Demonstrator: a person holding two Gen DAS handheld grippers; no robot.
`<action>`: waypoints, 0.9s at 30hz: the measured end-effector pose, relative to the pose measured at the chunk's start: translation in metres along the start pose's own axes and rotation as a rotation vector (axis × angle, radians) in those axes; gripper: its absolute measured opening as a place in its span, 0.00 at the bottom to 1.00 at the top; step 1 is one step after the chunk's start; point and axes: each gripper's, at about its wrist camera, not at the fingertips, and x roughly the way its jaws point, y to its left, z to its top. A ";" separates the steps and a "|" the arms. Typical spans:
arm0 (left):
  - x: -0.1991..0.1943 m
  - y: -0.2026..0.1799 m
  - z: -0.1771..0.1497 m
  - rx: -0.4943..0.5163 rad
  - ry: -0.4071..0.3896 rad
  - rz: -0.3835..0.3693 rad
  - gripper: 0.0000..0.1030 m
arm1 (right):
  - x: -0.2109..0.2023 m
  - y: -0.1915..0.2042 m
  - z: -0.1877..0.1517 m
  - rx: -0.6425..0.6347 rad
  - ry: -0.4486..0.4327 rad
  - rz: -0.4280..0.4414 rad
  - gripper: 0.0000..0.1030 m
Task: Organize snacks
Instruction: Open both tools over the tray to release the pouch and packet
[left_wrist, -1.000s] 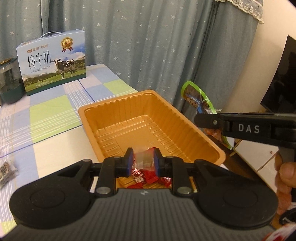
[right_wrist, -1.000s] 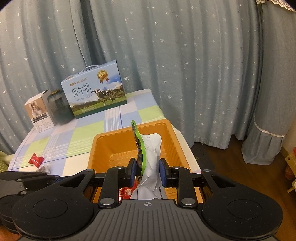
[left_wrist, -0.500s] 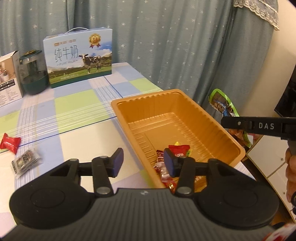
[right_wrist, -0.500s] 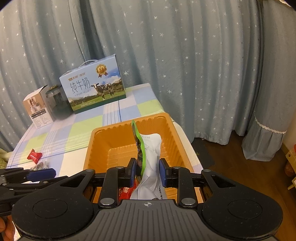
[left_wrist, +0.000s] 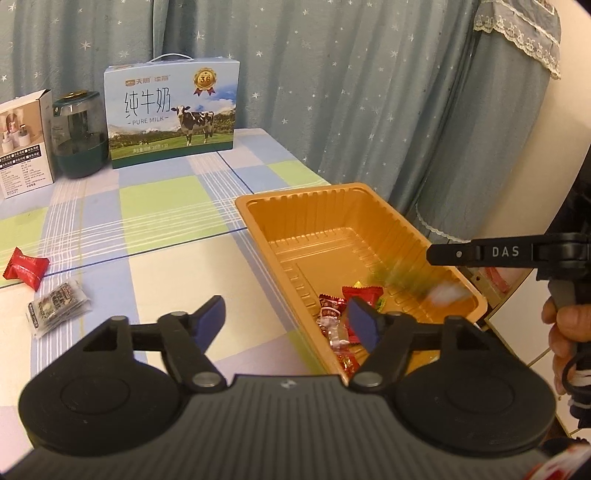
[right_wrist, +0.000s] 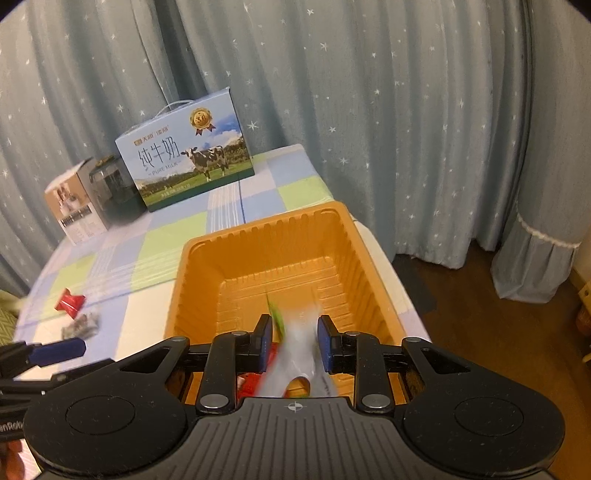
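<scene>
- Orange plastic tray (left_wrist: 334, 206) sits at the right edge of the table (left_wrist: 173, 206), which carries a checked cloth.
- Left gripper (left_wrist: 284, 317): fingers (left_wrist: 207, 319) spread and opening, nothing between them. The left finger is over bare table; the right finger is over the tray's near left wall.
- Wrapped candies (left_wrist: 338, 314), mostly red, lie in the near end of the tray, just ahead of the left gripper's right finger.
- Right gripper (right_wrist: 294, 341): narrow gap between its fingers (right_wrist: 263, 341), and the snack pouch (right_wrist: 299, 354), white with a green edge, lies in that gap above the tray's near end. The pouch is motion-blurred, so contact with the pads cannot be told.
- In the left wrist view the same pouch is a blurred green-and-white streak under the right gripper's fingers, over the tray's right side.
- A red candy (left_wrist: 26, 267) and a dark clear-wrapped snack (left_wrist: 57, 306) lie on the table, well left of the tray and apart from both grippers.
- A milk carton (left_wrist: 170, 114), a dark green jar (left_wrist: 77, 134) and a small white box (left_wrist: 24, 142) stand at the far edge of the table.
</scene>
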 end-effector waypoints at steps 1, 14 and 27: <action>-0.001 0.001 -0.001 0.001 0.000 0.002 0.71 | -0.001 0.000 0.000 -0.002 -0.002 -0.001 0.27; -0.037 0.017 -0.019 -0.021 0.004 0.061 0.85 | -0.044 0.027 -0.007 -0.019 -0.048 0.019 0.58; -0.100 0.053 -0.041 -0.061 -0.022 0.149 0.92 | -0.071 0.085 -0.034 -0.056 -0.035 0.097 0.63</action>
